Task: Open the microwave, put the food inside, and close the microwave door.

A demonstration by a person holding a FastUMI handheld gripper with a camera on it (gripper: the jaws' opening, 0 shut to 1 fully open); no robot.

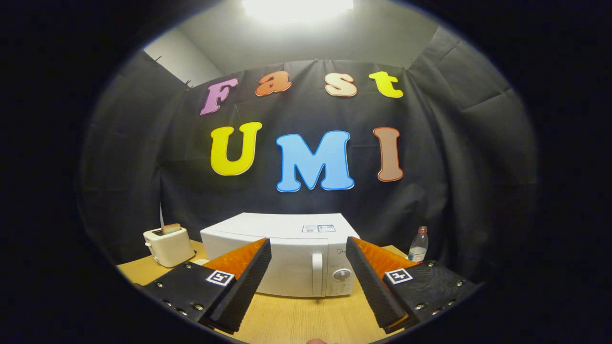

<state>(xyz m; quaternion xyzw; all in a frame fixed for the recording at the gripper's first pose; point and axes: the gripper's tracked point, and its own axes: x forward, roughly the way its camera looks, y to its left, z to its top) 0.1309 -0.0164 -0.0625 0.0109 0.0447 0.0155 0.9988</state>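
A white microwave (287, 253) stands on the wooden table (296, 320), straight ahead of the fingers, its door shut. Its vertical handle (317, 273) and a round knob (342, 274) sit on the right part of its front. My gripper (308, 244) is open, held back from the microwave, and nothing lies between its fingers. The handle shows in the gap between the two fingertips. The left fingertip (260, 258) overlaps the door's left part in the view. The food for the microwave I cannot make out.
A white toaster (168, 246) with a slice of bread (171, 229) sticking out stands left of the microwave. A clear plastic bottle (418, 246) stands to the microwave's right, near the black cloth wall. Bare tabletop lies between the fingers and the microwave.
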